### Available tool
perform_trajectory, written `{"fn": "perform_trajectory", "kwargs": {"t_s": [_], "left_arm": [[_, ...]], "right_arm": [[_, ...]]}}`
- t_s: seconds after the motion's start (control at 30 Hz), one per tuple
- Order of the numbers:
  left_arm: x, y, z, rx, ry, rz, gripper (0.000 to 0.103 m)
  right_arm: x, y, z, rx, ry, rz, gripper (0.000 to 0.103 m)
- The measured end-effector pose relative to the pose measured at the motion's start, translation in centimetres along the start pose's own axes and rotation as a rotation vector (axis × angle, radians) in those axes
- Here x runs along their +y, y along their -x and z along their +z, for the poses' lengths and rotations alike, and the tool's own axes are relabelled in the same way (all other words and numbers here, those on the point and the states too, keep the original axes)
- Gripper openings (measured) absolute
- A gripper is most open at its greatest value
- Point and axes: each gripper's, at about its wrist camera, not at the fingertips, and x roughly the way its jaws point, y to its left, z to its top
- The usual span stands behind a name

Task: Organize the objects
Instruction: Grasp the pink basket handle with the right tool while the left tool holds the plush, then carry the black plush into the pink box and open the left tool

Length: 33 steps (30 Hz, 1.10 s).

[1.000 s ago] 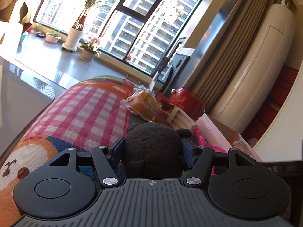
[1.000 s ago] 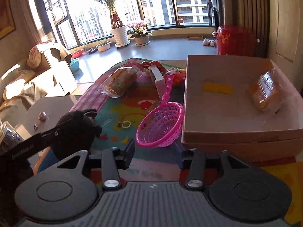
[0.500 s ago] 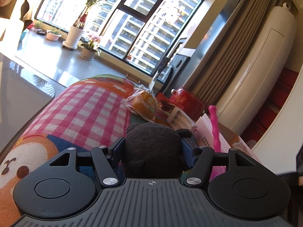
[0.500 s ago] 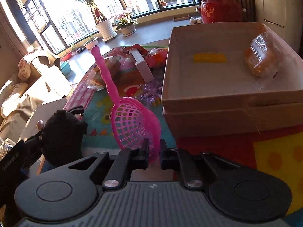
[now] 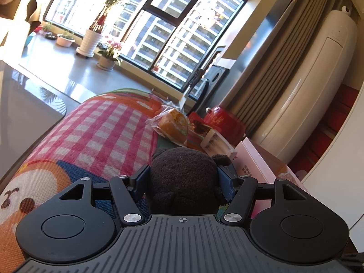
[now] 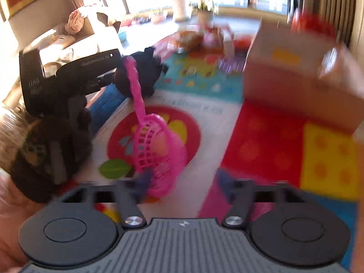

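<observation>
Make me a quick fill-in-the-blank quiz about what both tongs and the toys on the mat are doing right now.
1. The left tongs are clamped on a ____ plush toy.
2. The colour of the plastic strainer is ____.
3. The right tongs are opening, and the strainer lies by their ____ finger.
4. The cardboard box stands on the ____ side of the right wrist view.

Missing words: black; pink; left; right

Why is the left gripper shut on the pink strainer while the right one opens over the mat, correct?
Not quite. The left gripper is shut on the black plush toy, not the pink strainer; the left wrist view shows it. The strainer lies by the right gripper, whose jaws are opening over the mat.
</observation>
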Motion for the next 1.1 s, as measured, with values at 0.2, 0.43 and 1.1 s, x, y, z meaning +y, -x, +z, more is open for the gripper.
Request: {"fn": "perform_trajectory", "kwargs": {"t_s": [0.2, 0.43, 1.1], "left_arm": [[0.1, 0.0, 0.0, 0.001, 0.003, -0.001, 0.068], [0.1, 0.1, 0.0, 0.001, 0.004, -0.002, 0.069], [-0.2, -0.2, -0.2, 0.005, 0.009, 0.0, 0.069]], "right_arm": [[0.8, 1.3, 0.0, -0.099, 0.098, -0.078, 0.093], [3.1, 1.2, -0.1, -0.191, 0.311, -0.115, 0.103], [1.6, -3.7, 2.3, -0.047, 0.196, 0.011, 0.084]]}}
